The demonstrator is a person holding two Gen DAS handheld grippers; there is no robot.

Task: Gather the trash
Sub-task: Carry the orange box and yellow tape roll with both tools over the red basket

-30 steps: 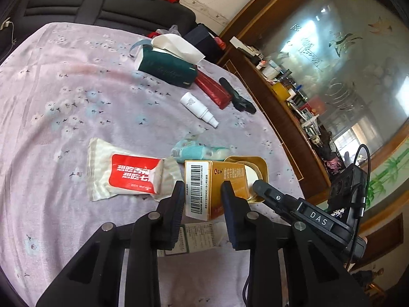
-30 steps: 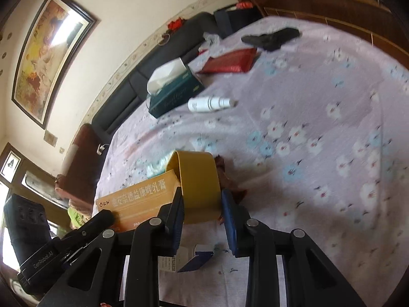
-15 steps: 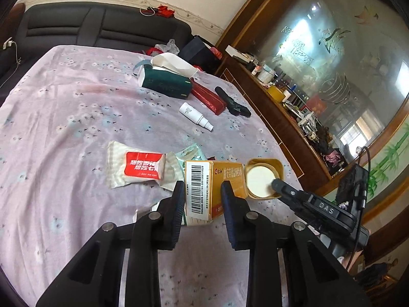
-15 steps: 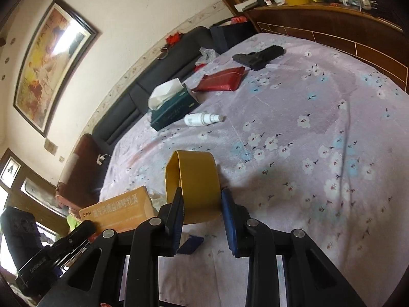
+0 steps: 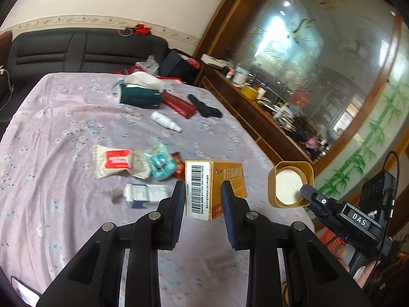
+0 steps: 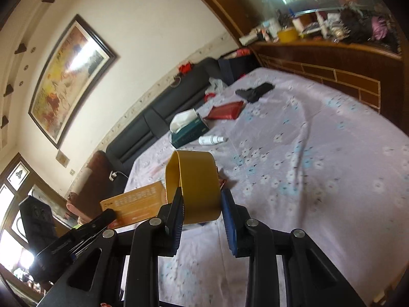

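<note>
Two grippers, both loaded, both held up above the table with its floral purple cloth. We see the left gripper at lower centre of the left wrist view, closed tight on an orange box, barcode end facing us; the box is off the cloth. In the same view the right gripper comes in from the lower right and pinches a yellow tub, its open mouth turned toward us with white showing inside.

In the right wrist view the right gripper sits at lower centre, fingers pressed on the sides of the yellow tub, which fills the gap between them. The orange box shows at left, just beside the tub.

More trash lies on the table at centre left of the left wrist view: a white wrapper with red label, a teal packet touching its right side, a small red scrap just beside that, and a crumpled blue-white carton below them.

Further back, upper centre: a green tissue box, a red pouch, a black item we can't identify, a white spray bottle. Black sofa behind the table.
</note>
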